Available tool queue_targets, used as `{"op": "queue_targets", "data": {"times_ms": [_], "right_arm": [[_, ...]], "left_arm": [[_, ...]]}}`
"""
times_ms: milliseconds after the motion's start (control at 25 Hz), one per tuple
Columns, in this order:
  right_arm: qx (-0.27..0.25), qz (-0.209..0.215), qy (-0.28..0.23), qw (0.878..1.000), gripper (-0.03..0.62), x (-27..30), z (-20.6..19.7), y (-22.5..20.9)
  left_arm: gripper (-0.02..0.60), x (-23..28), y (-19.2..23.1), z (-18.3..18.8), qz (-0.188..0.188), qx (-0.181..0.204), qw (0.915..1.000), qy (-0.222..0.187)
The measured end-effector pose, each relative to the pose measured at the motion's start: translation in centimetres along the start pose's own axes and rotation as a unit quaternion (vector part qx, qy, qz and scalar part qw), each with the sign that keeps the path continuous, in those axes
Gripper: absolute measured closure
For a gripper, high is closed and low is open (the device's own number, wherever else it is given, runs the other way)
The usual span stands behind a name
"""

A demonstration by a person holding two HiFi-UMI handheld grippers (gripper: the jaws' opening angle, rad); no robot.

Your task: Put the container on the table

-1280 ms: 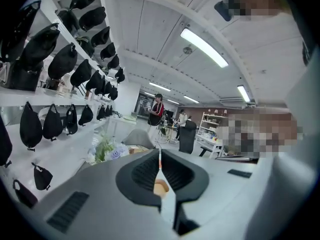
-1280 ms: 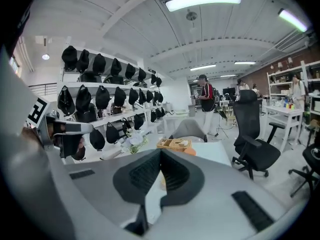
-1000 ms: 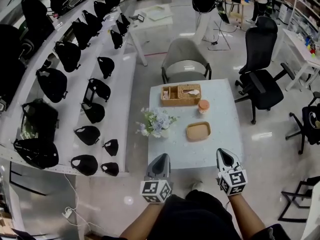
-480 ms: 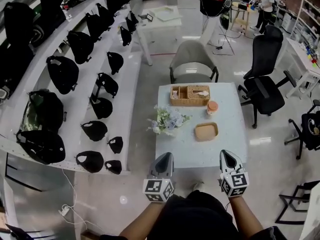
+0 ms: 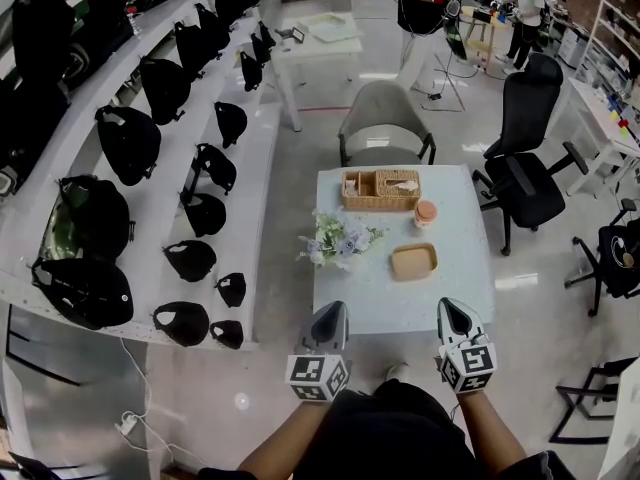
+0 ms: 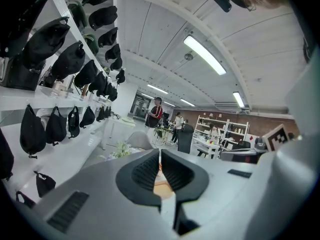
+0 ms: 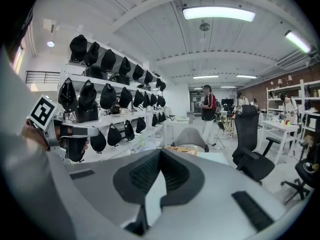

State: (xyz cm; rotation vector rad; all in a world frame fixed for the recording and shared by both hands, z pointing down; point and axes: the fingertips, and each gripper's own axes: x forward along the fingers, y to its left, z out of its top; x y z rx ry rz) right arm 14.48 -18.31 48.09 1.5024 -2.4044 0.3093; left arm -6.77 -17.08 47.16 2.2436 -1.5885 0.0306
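Container (image 5: 413,261): tan, shallow and rectangular, resting on the white table (image 5: 455,303) towards its right half, apart from both grippers. Flowers (image 5: 338,241) stand to its left. Beyond it sit a small orange-lidded cup (image 5: 426,213) and, at the far edge, a wicker basket (image 5: 379,190).

Left gripper (image 5: 331,313) and right gripper (image 5: 455,310): held side by side just short of the table's near edge, pointing towards it. Each has its fingers pressed together with nothing between them, as each gripper view shows.

Grey chair (image 5: 385,118): behind the table. Black office chair (image 5: 525,158): to the right. Shelves (image 5: 240,198): along the left, carrying rows of black bags (image 5: 128,140).
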Motion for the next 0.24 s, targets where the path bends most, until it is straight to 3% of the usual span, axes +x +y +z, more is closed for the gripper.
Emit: {"op": "queue_targets", "data": {"times_ms": [240], "right_arm": [[-0.001, 0.0, 0.0, 1.0, 0.595, -0.1, 0.32, 1.08]], "left_arm": [[0.565, -0.24, 0.48, 0.05, -0.006, -0.003, 1.0, 0.002]]}}
